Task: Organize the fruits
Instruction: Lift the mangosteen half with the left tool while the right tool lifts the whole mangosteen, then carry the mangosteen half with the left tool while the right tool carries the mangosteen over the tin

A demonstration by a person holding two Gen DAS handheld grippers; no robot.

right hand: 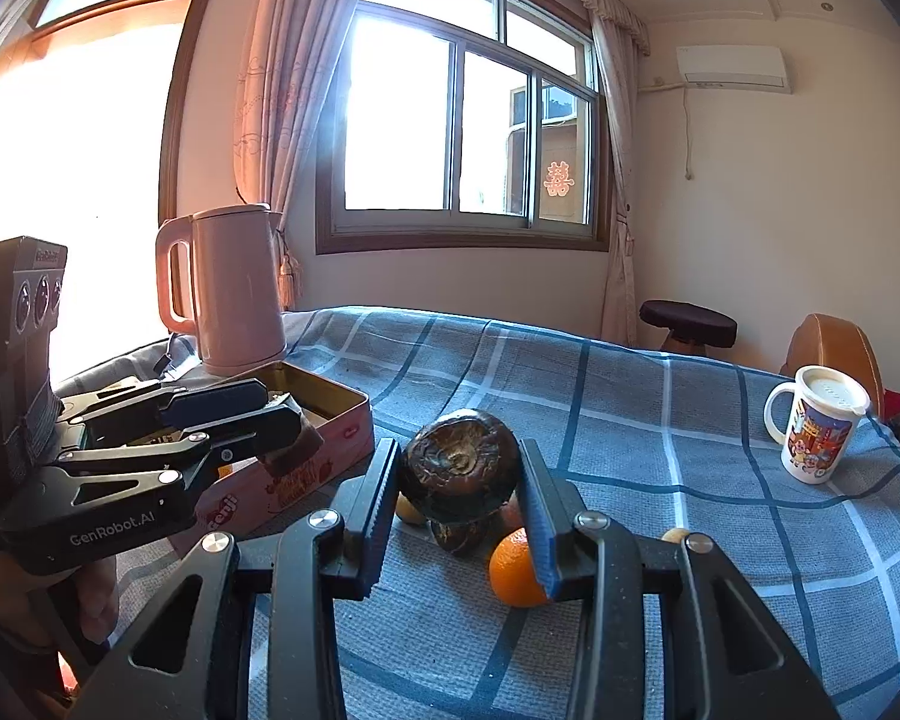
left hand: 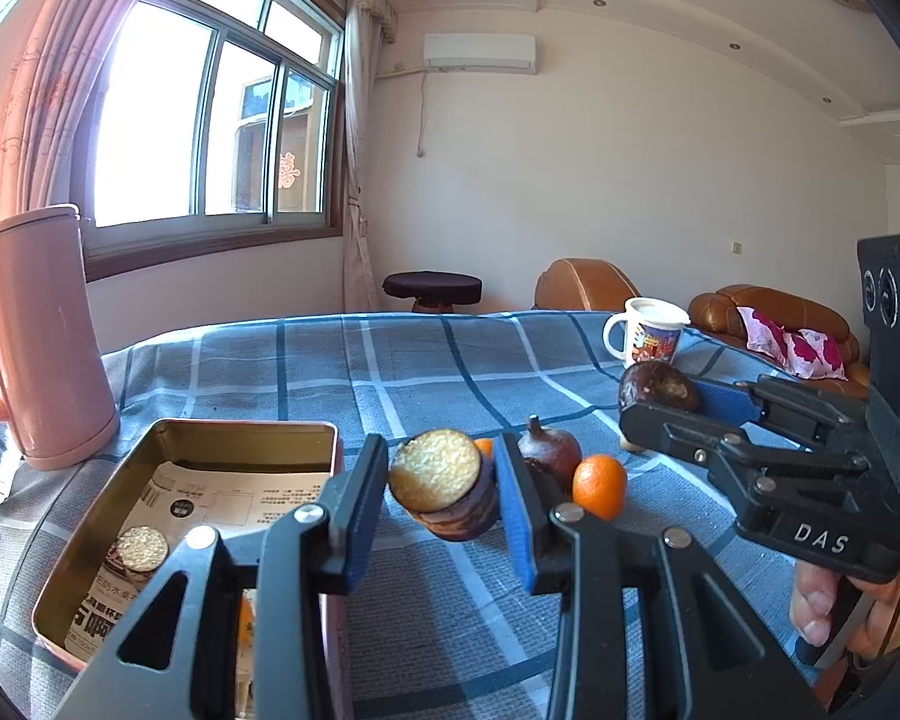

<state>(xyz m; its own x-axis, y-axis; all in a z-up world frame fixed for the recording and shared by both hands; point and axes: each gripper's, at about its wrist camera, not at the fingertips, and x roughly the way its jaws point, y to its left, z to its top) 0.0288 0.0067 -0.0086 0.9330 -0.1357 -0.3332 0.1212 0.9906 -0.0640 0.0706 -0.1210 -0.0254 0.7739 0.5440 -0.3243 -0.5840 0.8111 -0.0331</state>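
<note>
My left gripper (left hand: 441,495) is shut on a cut fruit piece (left hand: 444,489) with a dark skin and a yellow cut face, held above the blue checked cloth just right of the open tin box (left hand: 306,438). A similar cut piece (left hand: 142,549) lies inside the tin. My right gripper (right hand: 459,492) is shut on a dark brown round fruit (right hand: 459,465), held above the cloth; it also shows in the left wrist view (left hand: 657,387). On the cloth lie another dark fruit (left hand: 549,450) and an orange (left hand: 599,486), the orange also showing in the right wrist view (right hand: 513,570).
A pink kettle (left hand: 48,336) stands at the table's left behind the tin. A white printed mug (left hand: 651,333) stands at the far right. A small yellowish fruit (right hand: 675,535) lies by my right finger. Sofa and stool stand beyond the table.
</note>
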